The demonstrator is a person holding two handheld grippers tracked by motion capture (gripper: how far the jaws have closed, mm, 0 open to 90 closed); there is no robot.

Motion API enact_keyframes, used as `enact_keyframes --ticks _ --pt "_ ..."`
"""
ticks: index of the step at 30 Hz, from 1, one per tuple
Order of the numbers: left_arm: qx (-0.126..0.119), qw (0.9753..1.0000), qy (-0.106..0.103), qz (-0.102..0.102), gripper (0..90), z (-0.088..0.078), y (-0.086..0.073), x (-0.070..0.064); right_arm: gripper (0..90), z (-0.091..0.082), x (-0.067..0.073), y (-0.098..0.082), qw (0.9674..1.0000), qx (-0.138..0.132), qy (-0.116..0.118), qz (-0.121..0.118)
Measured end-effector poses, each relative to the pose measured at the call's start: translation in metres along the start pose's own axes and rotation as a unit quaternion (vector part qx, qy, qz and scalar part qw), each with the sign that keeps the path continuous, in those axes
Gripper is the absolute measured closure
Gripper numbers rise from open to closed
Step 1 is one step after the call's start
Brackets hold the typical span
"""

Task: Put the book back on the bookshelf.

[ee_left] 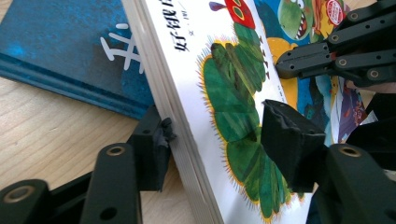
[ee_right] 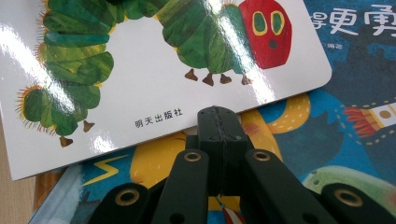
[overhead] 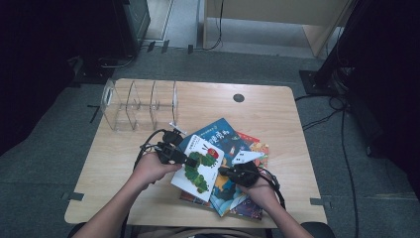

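A white picture book with a green caterpillar (overhead: pixel 198 166) lies on top of a fanned pile of books. My left gripper (overhead: pixel 188 159) holds its left edge. In the left gripper view one pad (ee_left: pixel 156 140) presses the page edges from below and the other (ee_left: pixel 285 137) presses on the cover, and the book (ee_left: pixel 224 79) is tilted up off the dark blue book (ee_left: pixel 60 51). My right gripper (overhead: pixel 225 172) is shut with nothing in it. Its joined tips (ee_right: pixel 218 119) rest on the colourful book (ee_right: pixel 327 140), right at the near edge of the caterpillar book (ee_right: pixel 154 84).
A clear acrylic divider rack (overhead: pixel 138 104) stands at the back left of the wooden table (overhead: pixel 277 119). A round dark grommet (overhead: pixel 238 97) sits near the far edge. More books (overhead: pixel 252 146) stick out under the pile on the right.
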State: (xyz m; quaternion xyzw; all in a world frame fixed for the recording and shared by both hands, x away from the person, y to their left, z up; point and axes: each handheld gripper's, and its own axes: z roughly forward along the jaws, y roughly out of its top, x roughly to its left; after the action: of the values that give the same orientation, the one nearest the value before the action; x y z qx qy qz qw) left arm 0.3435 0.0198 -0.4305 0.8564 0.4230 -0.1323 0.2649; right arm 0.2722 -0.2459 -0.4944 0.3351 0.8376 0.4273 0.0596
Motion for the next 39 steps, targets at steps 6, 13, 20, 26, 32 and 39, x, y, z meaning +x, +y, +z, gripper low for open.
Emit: enact_keyframes --ticks 6,13,20,26,32,39 --pt "0.001 0.9999 -0.012 -0.002 51.3 -0.009 0.007 -0.003 90.0 0.003 0.002 0.001 1.0000 -0.005 -0.001 0.000" --pt "0.011 0.9998 -0.018 -0.006 54.9 -0.012 0.014 -0.008 90.0 0.003 0.002 0.001 1.0000 -0.004 -0.004 -0.008" --pt "0.031 0.9993 -0.020 -0.001 59.1 -0.013 0.023 -0.018 90.0 0.003 0.002 0.001 0.9999 -0.006 -0.006 -0.012" --pt "0.045 0.9985 -0.029 -0.013 61.8 -0.011 0.029 -0.020 90.0 0.003 0.003 0.000 0.9999 -0.006 -0.006 -0.012" --pt "0.072 0.9966 -0.036 -0.016 61.8 -0.001 0.032 -0.017 89.3 0.003 0.002 0.000 0.9999 -0.008 -0.005 -0.012" --pt "0.071 0.9958 -0.051 -0.027 66.2 0.001 0.034 -0.015 88.3 0.003 0.002 0.000 0.9998 -0.011 -0.008 -0.015"
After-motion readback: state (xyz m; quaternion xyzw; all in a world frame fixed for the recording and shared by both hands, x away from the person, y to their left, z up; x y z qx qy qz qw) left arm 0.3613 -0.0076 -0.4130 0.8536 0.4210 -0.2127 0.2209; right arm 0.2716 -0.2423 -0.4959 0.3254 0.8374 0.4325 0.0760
